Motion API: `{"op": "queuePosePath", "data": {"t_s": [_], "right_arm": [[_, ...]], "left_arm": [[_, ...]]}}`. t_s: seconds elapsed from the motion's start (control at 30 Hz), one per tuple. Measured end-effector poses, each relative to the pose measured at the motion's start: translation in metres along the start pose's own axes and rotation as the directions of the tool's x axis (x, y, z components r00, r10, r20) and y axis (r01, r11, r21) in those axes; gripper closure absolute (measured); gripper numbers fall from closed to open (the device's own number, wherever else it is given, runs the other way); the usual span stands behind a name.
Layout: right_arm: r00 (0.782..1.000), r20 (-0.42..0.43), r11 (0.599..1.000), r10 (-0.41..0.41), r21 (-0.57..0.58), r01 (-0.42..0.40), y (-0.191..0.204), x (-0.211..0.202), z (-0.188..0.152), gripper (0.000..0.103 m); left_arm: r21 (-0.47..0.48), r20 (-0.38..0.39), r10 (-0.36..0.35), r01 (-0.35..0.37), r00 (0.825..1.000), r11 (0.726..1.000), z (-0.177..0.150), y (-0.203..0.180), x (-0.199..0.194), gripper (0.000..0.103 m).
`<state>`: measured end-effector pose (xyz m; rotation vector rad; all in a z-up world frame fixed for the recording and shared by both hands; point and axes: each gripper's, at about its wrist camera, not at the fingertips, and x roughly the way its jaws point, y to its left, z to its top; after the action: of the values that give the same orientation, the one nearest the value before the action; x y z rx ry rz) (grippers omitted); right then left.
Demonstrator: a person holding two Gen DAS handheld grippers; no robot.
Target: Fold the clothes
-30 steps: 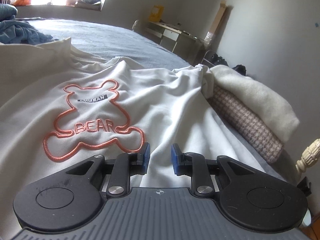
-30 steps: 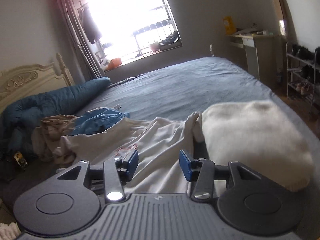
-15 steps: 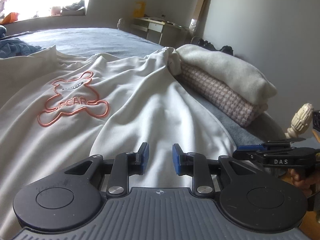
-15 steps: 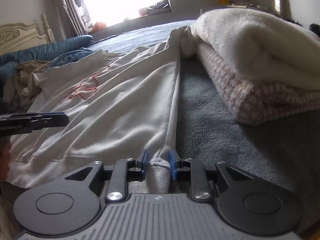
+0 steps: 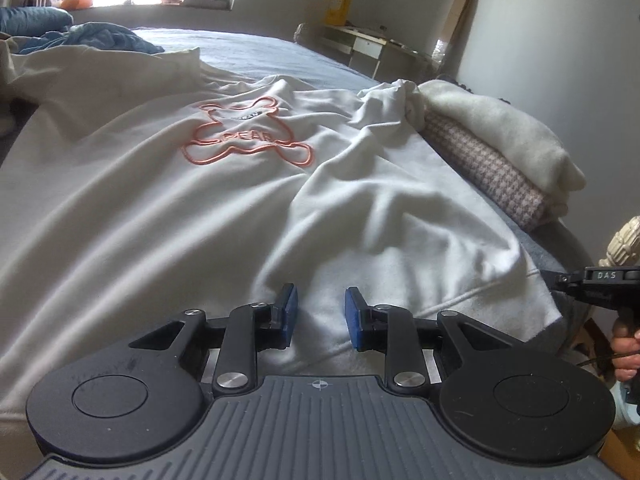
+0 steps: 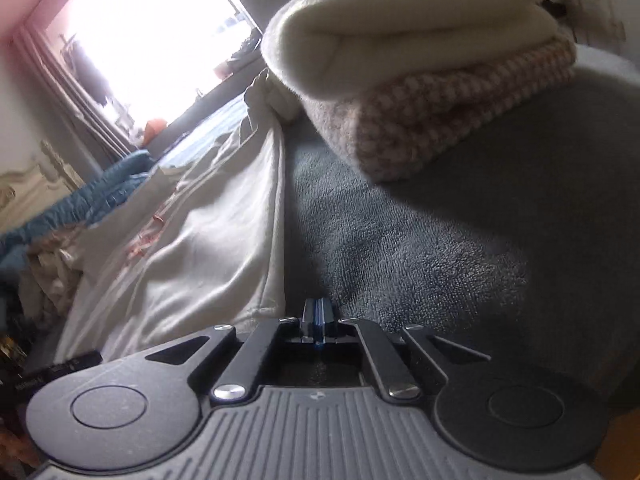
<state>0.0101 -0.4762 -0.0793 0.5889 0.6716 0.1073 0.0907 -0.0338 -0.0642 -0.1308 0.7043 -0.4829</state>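
A white sweatshirt point(image 5: 224, 200) with an orange bear outline point(image 5: 244, 136) lies spread front-up on the grey bed. My left gripper point(image 5: 318, 312) is open, its blue pads just above the hem near the bottom edge. My right gripper point(image 6: 318, 316) has its blue pads pressed together beside the sweatshirt's bottom right corner point(image 6: 224, 248); I cannot see cloth between them. In the left wrist view the right gripper point(image 5: 588, 282) sits at that hem corner.
A folded stack, a cream knit point(image 5: 496, 132) on a pink houndstooth piece point(image 5: 480, 164), lies right of the sweatshirt; it also fills the right wrist view point(image 6: 420, 80). Blue and beige clothes point(image 5: 92, 38) are heaped at the far left. A carved bedpost point(image 5: 624, 240) stands at the right.
My right gripper closed its pads and tilted low against the bed at the hem corner. My left gripper shifted slightly along the hem and stayed open.
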Motion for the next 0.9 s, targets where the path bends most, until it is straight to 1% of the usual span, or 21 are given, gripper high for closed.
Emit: {"op": "queuePosePath", "data": {"t_s": [0.07,0.1,0.13,0.17,0.2,0.27,0.3,0.33,0.37,0.4,0.47,0.6,0.7,0.8,0.9], "right_arm": [[0.998,0.027,0.998,0.063,0.026,-0.063,0.000,-0.011,0.003,0.090],[0.996,0.025,0.996,0.081,0.034,-0.082,0.001,-0.013,0.003,0.083],[0.995,0.021,0.995,0.096,0.039,-0.097,0.001,-0.014,0.003,0.061],[0.995,0.008,0.995,0.095,0.034,-0.096,0.002,-0.012,0.003,0.051],[0.996,-0.008,0.995,0.093,0.026,-0.093,0.004,-0.008,0.002,0.051],[0.995,-0.061,0.997,0.075,-0.016,-0.076,0.015,0.005,0.000,0.052],[0.995,-0.067,0.997,0.072,-0.036,-0.075,0.020,0.007,-0.002,0.057],[0.995,-0.074,0.996,0.069,-0.057,-0.073,0.025,0.009,-0.003,0.083],[0.995,-0.080,0.994,0.066,-0.077,-0.072,0.029,0.011,-0.005,0.099],[0.995,-0.083,0.993,0.062,-0.093,-0.069,0.034,0.010,-0.006,0.099],[0.997,-0.058,0.994,0.048,-0.096,-0.053,0.038,-0.007,-0.006,0.100],[1.000,-0.017,0.995,0.018,-0.098,-0.020,0.046,-0.039,-0.008,0.100],[0.994,-0.099,0.997,-0.038,-0.071,0.031,0.030,-0.018,-0.027,0.100],[0.996,-0.080,0.999,-0.031,-0.013,0.030,0.020,-0.016,-0.029,0.099],[0.993,-0.105,0.998,-0.048,0.034,0.051,0.008,-0.010,-0.026,0.096]], "left_arm": [[-0.002,0.020,0.015,-0.015,1.000,1.000,-0.004,0.005,-0.013,0.078],[0.001,0.030,0.029,-0.029,0.999,1.000,-0.006,0.008,-0.018,0.077],[0.005,0.041,0.043,-0.043,0.998,0.999,-0.008,0.010,-0.024,0.076],[0.008,0.050,0.058,-0.058,0.997,0.998,-0.011,0.012,-0.028,0.076],[0.010,0.056,0.073,-0.074,0.996,0.997,-0.013,0.014,-0.032,0.074],[-0.001,0.058,0.082,-0.083,0.995,0.997,-0.018,0.021,-0.035,0.073],[-0.008,0.058,0.087,-0.087,0.995,0.996,-0.021,0.025,-0.037,0.073],[-0.021,0.055,0.091,-0.090,0.994,0.996,-0.023,0.029,-0.037,0.073],[-0.036,0.053,0.094,-0.093,0.994,0.995,-0.025,0.033,-0.038,0.073],[-0.053,0.054,0.094,-0.091,0.994,0.994,-0.026,0.037,-0.039,0.073],[-0.075,0.060,0.095,-0.090,0.994,0.993,-0.027,0.041,-0.046,0.073],[-0.075,0.060,0.101,-0.096,0.993,0.993,-0.033,0.049,-0.055,0.073],[-0.088,0.057,0.094,-0.089,0.994,0.992,-0.038,0.057,-0.057,0.073],[-0.110,0.059,0.086,-0.079,0.995,0.991,-0.038,0.062,-0.062,0.073],[-0.127,0.068,0.092,-0.083,0.993,0.988,-0.039,0.067,-0.067,0.073]]}}
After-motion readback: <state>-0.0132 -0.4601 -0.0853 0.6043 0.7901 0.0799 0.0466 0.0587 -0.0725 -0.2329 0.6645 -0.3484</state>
